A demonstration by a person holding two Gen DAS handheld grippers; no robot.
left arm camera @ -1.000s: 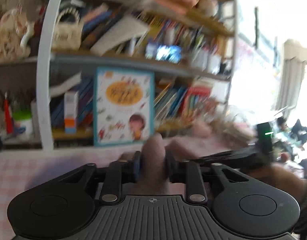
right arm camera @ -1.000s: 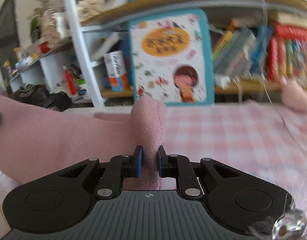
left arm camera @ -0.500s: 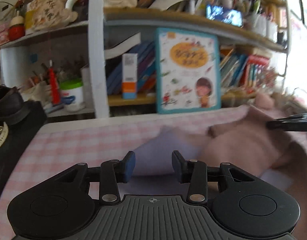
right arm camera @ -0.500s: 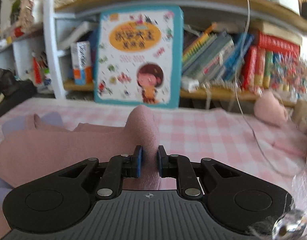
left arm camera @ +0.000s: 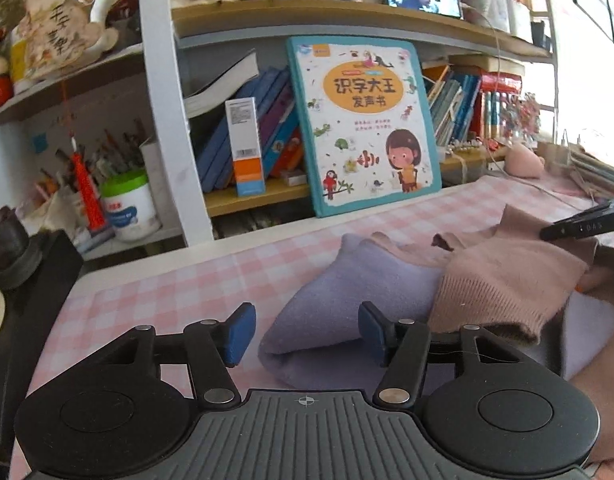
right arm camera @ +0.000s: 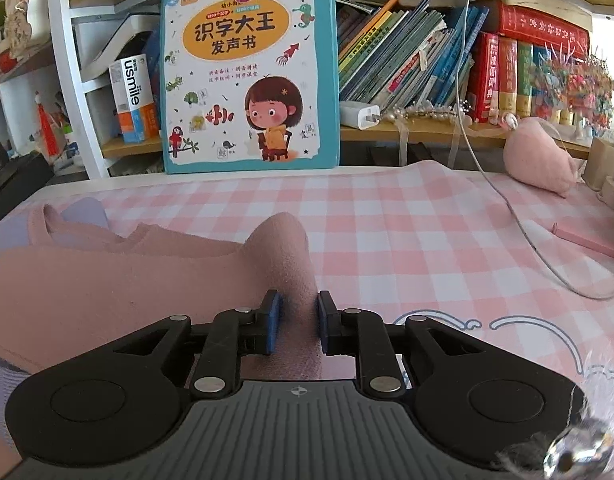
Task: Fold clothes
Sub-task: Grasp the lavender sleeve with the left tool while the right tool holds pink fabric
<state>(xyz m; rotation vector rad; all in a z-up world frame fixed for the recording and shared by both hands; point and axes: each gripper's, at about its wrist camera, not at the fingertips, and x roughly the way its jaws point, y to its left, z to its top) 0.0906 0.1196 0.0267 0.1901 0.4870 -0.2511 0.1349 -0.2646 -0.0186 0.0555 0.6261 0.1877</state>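
Right wrist view: pink sweater (right arm camera: 107, 280) lies on the checked tablecloth (right arm camera: 407, 232), a fold pinched tight in the right gripper (right arm camera: 298, 326). Left gripper (left arm camera: 305, 334), clamped on fabric a second ago, now gapes wide over the purple garment (left arm camera: 339, 300). Books (right arm camera: 395, 56) pack the shelf.

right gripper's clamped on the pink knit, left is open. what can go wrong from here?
1. The right gripper pinches only a narrow bunch of the pink garment; a pull might slip it free.
2. The pink garment overlaps the lavender cloth, so dragging it may shift that too.
3. The white cable lies across the checked tablecloth nearby and could snag.
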